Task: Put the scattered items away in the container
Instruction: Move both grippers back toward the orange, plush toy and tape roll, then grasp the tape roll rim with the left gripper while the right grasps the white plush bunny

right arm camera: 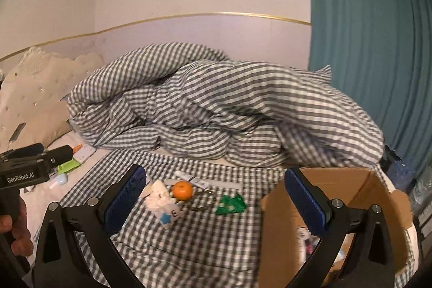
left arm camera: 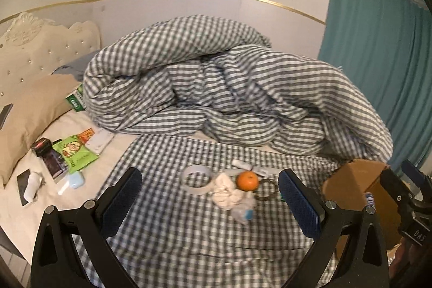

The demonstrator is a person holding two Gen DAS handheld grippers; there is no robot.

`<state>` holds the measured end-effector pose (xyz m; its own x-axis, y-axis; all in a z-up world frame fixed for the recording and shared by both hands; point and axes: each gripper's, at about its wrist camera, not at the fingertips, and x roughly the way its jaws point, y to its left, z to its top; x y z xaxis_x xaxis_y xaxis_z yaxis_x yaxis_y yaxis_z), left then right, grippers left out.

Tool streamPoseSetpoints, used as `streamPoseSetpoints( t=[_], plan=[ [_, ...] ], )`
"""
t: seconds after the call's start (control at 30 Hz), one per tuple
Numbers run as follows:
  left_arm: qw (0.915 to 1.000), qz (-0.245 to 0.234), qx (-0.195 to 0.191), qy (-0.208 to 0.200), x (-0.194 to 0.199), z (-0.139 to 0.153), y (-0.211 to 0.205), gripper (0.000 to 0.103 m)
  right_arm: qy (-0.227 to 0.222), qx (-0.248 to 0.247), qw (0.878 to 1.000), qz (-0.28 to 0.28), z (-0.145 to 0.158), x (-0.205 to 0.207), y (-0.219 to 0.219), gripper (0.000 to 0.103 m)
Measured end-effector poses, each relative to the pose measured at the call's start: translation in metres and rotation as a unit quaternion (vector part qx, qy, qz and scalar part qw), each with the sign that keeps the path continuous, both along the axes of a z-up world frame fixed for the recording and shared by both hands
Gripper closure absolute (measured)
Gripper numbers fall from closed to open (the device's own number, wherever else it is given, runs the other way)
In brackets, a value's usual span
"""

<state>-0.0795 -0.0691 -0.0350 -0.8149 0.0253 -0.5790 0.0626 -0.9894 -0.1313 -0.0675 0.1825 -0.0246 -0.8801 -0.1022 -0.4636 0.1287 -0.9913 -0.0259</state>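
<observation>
While both grippers hang above the checked sheet (left arm camera: 205,228), nothing sits between their blue pads. The left gripper (left arm camera: 209,200) is spread wide and empty; the right gripper (right arm camera: 216,200) is spread just as wide and empty, its right finger over the near wall of the cardboard box (right arm camera: 280,228).

The orange (right arm camera: 182,190) is the handiest marker, lying on the sheet to the left of the box. Touching its left side is a crumpled white tissue (right arm camera: 159,197). Just in front of the orange lies a small white packet with a blue star (right arm camera: 170,215). To the right of the orange sits a key ring (right arm camera: 202,203), and beyond that a green wrapper (right arm camera: 230,204), between the orange and the box. Behind the orange lies a long white strip (right arm camera: 208,181). A roll of clear tape (left arm camera: 197,178) rests left of the orange, past the tissue.

The box stands open at the bed's right edge with some items inside, blurred. Far left of the orange, by the tan pillow (left arm camera: 35,112), lie more snack packets (left arm camera: 74,154). The checked duvet (left arm camera: 216,88) is heaped behind.
</observation>
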Motion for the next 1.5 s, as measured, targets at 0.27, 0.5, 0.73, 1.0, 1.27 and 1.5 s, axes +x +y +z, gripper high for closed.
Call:
streamPoseSetpoints(
  t=[0.27, 0.5, 0.73, 1.0, 1.27, 1.5],
  plan=[
    [0.9998, 0.01, -0.007, -0.016, -0.018, -0.021, -0.019, 0.0, -0.033, 0.002, 0.999, 0.021, -0.033, -0.028, -0.02, 0.0],
    [0.9993, 0.009, -0.011, -0.035, -0.037, -0.046, -0.022, 0.0, -0.083, -0.006, 0.995, 0.051, -0.078, -0.06, -0.029, 0.0],
    [0.9977, 0.013, -0.018, -0.065, -0.065, -0.079, -0.031, 0.0, -0.141, -0.01, 0.987, 0.082, -0.135, -0.096, -0.048, 0.0],
    [0.9959, 0.018, -0.016, -0.087, -0.088, -0.108, -0.043, 0.0, -0.184, -0.014, 0.977, 0.106, -0.185, -0.13, -0.071, 0.0],
    [0.9941, 0.022, -0.014, -0.106, -0.103, -0.133, -0.056, 0.0, -0.21, 0.012, 0.972, 0.101, -0.219, -0.157, -0.09, 0.0],
    [0.9933, 0.021, -0.009, -0.113, -0.112, -0.146, -0.061, 0.0, -0.221, 0.049, 0.968, 0.11, -0.236, -0.159, -0.102, 0.005]
  ],
)
